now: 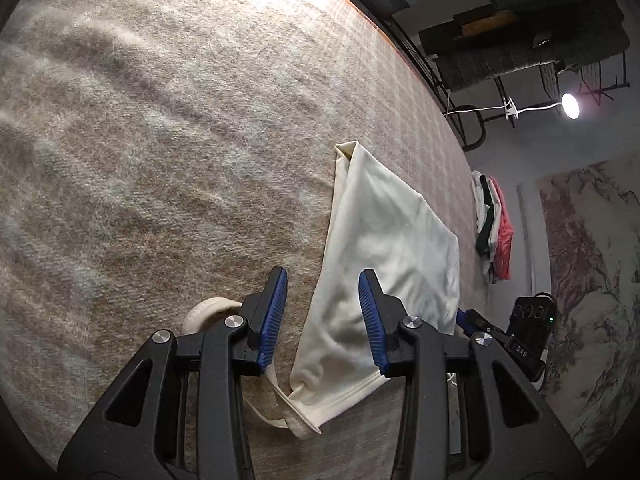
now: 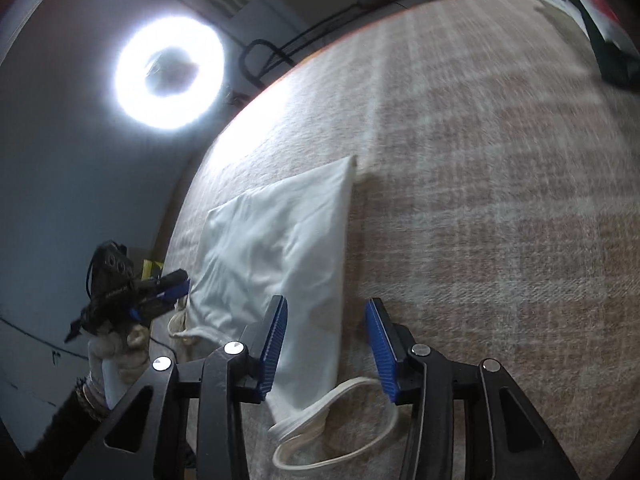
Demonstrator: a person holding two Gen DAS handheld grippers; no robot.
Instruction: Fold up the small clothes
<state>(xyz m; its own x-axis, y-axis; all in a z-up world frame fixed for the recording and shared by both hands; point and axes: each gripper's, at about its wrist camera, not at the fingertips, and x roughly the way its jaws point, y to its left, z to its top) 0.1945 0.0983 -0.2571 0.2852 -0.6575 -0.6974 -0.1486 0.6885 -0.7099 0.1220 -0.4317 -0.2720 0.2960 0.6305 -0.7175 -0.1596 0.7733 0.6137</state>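
A small cream-white garment (image 1: 376,248) with thin straps lies partly folded on the beige woven surface (image 1: 160,140). My left gripper (image 1: 323,312) is open just above its near part, one finger on each side of the garment's left edge. In the right wrist view the same garment (image 2: 272,240) lies ahead, its looped strap (image 2: 344,432) near the fingers. My right gripper (image 2: 326,340) is open over the garment's right edge. Neither gripper holds anything. The left gripper (image 2: 160,292) also shows in the right wrist view, at the garment's far side.
A pile of folded clothes (image 1: 494,228), white, dark green and red, lies at the surface's far right edge; it also shows in the right wrist view (image 2: 600,20). A ring light (image 2: 170,72) and a small lamp (image 1: 570,105) stand beyond the edge.
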